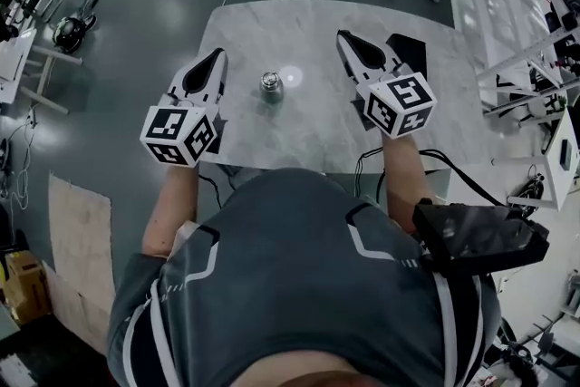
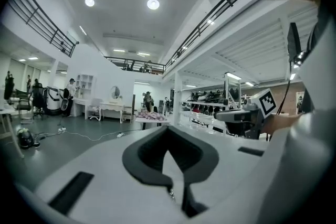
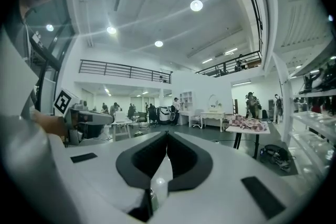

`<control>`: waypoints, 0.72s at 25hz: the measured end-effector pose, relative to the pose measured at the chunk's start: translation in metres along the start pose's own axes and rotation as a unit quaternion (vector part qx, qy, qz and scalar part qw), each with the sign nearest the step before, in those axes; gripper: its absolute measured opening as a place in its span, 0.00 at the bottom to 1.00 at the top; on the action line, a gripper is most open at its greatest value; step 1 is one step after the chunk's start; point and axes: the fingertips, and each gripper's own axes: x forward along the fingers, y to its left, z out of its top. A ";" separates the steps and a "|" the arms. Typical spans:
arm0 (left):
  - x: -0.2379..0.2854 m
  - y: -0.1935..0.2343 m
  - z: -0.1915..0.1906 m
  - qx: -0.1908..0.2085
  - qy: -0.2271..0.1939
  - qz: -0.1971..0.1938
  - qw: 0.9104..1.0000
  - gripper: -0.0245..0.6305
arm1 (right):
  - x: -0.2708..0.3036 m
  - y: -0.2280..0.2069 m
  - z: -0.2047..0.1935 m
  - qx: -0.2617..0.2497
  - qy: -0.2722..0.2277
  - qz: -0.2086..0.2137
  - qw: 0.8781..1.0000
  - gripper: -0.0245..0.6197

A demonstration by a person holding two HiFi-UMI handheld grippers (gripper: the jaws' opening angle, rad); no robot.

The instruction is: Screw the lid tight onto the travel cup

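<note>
Left hand-held gripper [image 1: 218, 55] and right hand-held gripper [image 1: 343, 36] closed, empty, travel cup [image 1: 271, 86] upright on table [image 1: 308, 127] between them

One travel cup [image 1: 270, 86], one marble table [image 1: 299, 32] and two grippers: the left gripper [image 1: 218, 56] and the right gripper [image 1: 343, 37].

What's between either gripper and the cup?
Nothing visible. The cup stands alone on the table; only bare tabletop shows between it and the left gripper and the right gripper, both shut and empty.
</note>
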 end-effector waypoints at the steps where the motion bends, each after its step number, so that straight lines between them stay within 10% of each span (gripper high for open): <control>1: 0.003 0.003 0.002 0.007 0.004 0.003 1.000 0.05 | 0.002 -0.002 0.001 -0.001 0.002 -0.004 1.000 0.08; 18: 0.016 0.014 0.011 0.041 0.034 0.072 0.996 0.05 | 0.004 -0.027 -0.007 0.043 0.017 -0.009 0.999 0.08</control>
